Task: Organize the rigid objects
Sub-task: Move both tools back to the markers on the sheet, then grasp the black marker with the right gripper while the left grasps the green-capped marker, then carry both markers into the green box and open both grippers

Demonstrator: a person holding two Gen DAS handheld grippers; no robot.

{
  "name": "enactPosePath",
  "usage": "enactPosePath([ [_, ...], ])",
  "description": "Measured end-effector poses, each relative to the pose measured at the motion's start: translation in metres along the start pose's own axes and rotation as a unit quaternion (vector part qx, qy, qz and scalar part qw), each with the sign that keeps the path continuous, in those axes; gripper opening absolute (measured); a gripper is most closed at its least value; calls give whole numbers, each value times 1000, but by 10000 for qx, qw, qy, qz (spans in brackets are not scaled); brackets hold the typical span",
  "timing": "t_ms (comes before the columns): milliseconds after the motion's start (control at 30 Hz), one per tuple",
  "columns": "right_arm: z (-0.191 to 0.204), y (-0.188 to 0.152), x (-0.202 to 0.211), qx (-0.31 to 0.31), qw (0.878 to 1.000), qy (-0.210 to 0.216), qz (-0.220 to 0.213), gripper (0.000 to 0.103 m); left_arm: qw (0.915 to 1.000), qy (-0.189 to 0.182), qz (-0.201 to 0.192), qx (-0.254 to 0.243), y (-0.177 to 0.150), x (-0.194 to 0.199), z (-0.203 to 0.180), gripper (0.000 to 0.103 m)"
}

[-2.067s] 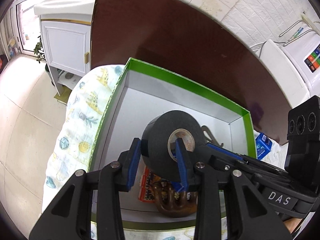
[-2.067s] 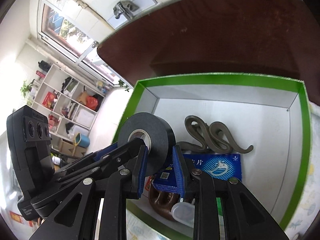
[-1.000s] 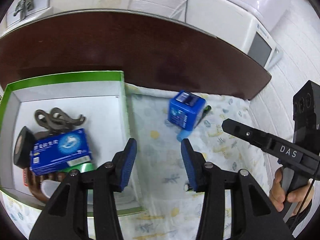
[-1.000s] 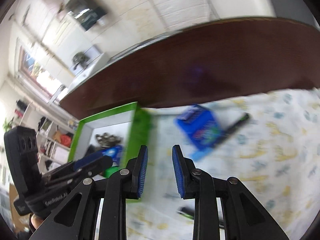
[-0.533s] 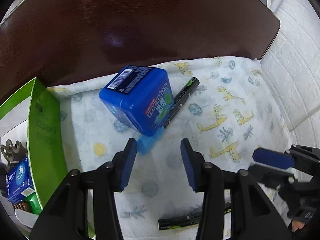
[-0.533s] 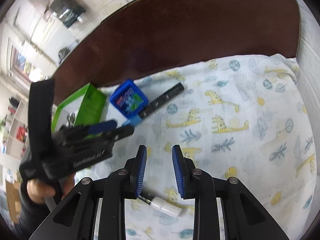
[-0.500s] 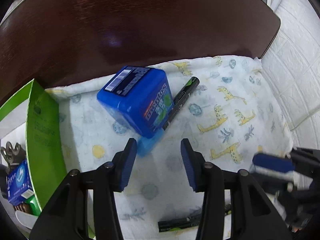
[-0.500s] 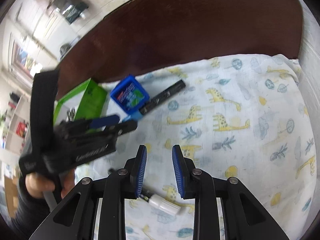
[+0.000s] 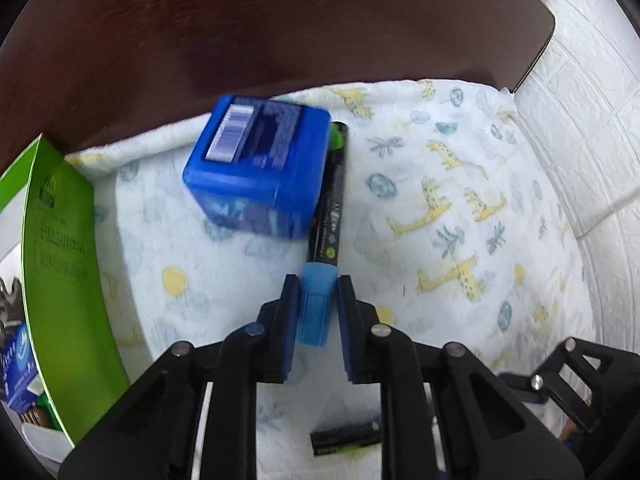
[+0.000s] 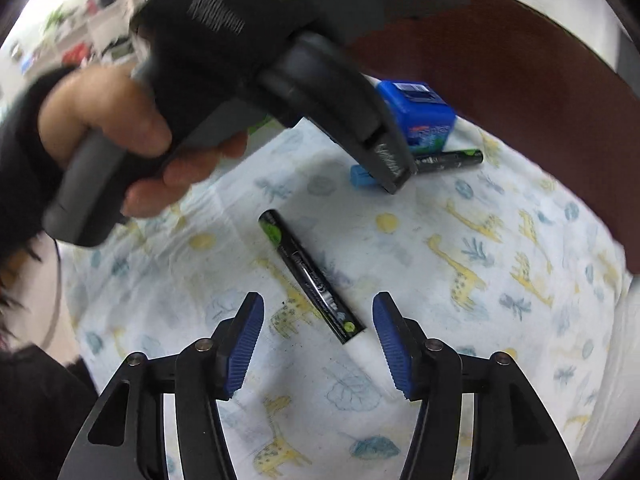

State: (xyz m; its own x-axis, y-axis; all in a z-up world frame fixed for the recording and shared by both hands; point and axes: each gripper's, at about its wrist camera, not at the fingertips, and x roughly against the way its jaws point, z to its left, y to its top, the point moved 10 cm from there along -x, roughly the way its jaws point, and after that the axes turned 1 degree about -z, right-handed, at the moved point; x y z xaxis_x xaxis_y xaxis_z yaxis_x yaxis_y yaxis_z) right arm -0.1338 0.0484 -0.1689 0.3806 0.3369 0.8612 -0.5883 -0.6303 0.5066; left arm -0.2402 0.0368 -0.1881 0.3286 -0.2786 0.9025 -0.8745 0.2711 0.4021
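My left gripper (image 9: 317,312) has its jaws around the light-blue cap of a black marker (image 9: 332,196) lying on the giraffe-print cloth, beside a blue mint box (image 9: 256,172). The pads look to touch the cap. My right gripper (image 10: 318,344) is open wide over a second black marker (image 10: 308,276) with a white cap, which lies diagonally between its fingertips. The blue-capped marker (image 10: 444,160) and the mint box (image 10: 416,112) show at the far side in the right wrist view, partly behind the left gripper's body.
A green-edged box (image 9: 60,264) with a blue packet (image 9: 18,368) inside stands at the left. Dark brown table (image 9: 240,32) lies beyond the cloth. A white brick wall (image 9: 592,128) is at the right. The second marker's end (image 9: 346,438) shows below my left gripper.
My left gripper moved forward and closed around the blue marker cap. My right gripper dropped toward the white-capped marker and opened wide.
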Motion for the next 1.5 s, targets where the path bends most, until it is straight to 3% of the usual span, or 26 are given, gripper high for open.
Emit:
enactPosePath([
  [33, 2, -2, -3, 149, 9997, -180, 58, 52, 10000, -34, 19, 43, -4, 2, 2, 17],
  [67, 2, -4, -6, 251, 9991, -333, 115, 31, 9999, -69, 35, 81, -9, 5, 2, 17],
  [133, -1, -7, -6, 144, 9991, -386, 141, 19, 9999, -84, 32, 96, -19, 10, 5, 17],
  [167, -5, -9, -4, -42, 9993, -356, 141, 18, 9999, -66, 33, 90, -23, 12, 6, 17],
  [267, -35, -22, 3, -692, 9949, -701, 222, 18, 9999, -45, 42, 107, -36, 17, 4, 17],
  [367, -78, -40, 14, -1928, 9776, -785, 302, 18, 9999, -58, 62, 141, -46, 21, 0, 16],
  [500, -108, -43, 20, -3150, 9477, -499, 100, 18, 9994, -288, 169, 58, -63, 22, -29, 20],
  [533, -104, -40, 18, -3262, 9448, -295, 62, 18, 9996, -250, 153, -10, -65, 22, -35, 27],
  [600, -94, -30, 15, -3369, 9415, 66, -8, 18, 9999, -51, 81, -116, -66, 25, -35, 34],
  [800, -100, -31, 20, -3399, 9402, -197, -79, 18, 9994, 21, -77, 340, -41, 21, -20, 36],
  [900, -103, -27, 18, -3348, 9417, -323, -53, 18, 9991, 26, 22, 413, -29, 9, -22, 33],
  [967, -102, -21, 7, -3287, 9440, -301, -2, 18, 9993, 223, -52, 283, -23, 7, -22, 15],
  [1000, -100, -21, 0, -3228, 9459, -308, 75, 18, 9994, 221, -62, 258, -22, 7, -24, 14],
  [1100, -100, -17, -6, -3135, 9485, -454, 45, 18, 9989, -307, 74, 343, -28, 10, -35, 14],
  [1200, -97, -13, 1, -3630, 9313, 251, -166, 18, 9990, -302, -125, 310, -30, 23, -36, 14],
  [1267, -97, -8, 11, -3578, 9333, 133, -291, 18, 9982, -403, -239, 370, -29, 36, -34, 14],
  [1367, -89, 7, 23, -3614, 9307, 335, -458, 18, 9968, -406, -512, 461, -25, 60, -23, 14],
  [1500, -69, 38, 42, -3369, 9382, 385, -693, 17, 9926, -316, -922, 722, -22, 102, 11, 14],
])
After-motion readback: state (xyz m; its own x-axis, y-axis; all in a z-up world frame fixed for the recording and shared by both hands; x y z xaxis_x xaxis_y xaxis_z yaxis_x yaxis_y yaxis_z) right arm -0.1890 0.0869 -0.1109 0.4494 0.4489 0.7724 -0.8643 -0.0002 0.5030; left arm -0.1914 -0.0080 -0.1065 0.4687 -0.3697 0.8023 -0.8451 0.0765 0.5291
